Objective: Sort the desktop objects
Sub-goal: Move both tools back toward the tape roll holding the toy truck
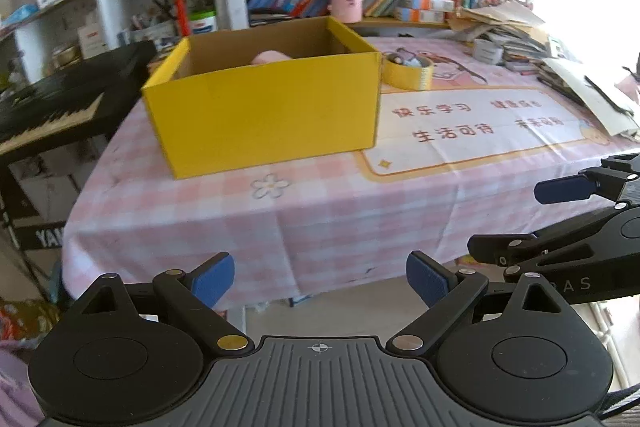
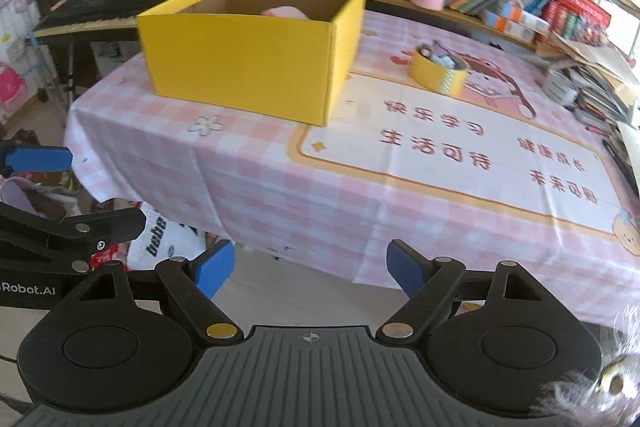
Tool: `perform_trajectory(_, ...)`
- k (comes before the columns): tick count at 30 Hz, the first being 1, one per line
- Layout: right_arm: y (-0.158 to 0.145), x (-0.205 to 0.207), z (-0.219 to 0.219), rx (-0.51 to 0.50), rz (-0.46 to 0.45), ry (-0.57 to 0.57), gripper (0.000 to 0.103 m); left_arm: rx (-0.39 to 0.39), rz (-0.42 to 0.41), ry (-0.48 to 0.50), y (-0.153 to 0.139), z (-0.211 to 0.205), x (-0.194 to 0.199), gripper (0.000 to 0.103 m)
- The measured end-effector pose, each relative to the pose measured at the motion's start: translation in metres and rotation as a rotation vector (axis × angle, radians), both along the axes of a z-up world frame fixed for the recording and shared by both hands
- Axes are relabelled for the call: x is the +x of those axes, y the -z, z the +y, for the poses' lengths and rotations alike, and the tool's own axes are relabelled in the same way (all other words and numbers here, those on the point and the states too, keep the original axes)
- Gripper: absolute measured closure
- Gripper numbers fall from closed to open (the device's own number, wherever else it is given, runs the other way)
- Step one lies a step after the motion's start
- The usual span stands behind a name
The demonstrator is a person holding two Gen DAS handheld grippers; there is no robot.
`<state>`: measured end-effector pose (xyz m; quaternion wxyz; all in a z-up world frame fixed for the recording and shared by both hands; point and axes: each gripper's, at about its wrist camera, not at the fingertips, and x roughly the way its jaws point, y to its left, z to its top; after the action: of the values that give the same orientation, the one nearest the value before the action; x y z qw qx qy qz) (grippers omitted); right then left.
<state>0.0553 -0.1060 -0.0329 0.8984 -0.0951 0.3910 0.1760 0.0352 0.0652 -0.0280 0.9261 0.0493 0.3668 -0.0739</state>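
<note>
Desktop objects are partly sorted, as I judge it: something pink [image 1: 271, 57] already lies inside the yellow box [image 1: 260, 115] at the far left of the surface [image 1: 320, 211], while the yellow tape roll [image 2: 438, 73], with small bits resting in its core, sits out on the cloth just right of the box. My left tool [image 1: 320, 277] and right tool [image 2: 310, 269] both hang wide open and empty off the near edge, so that roll looks like the next pick.
</note>
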Motion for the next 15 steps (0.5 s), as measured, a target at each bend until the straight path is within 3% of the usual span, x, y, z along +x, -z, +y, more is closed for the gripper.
perform_trajectory(15,-0.005,0.028,-0.049,-0.035,-0.016,0.139,0.021,0.016,-0.019,0.172,-0.001,-0.06,0.041,0.008)
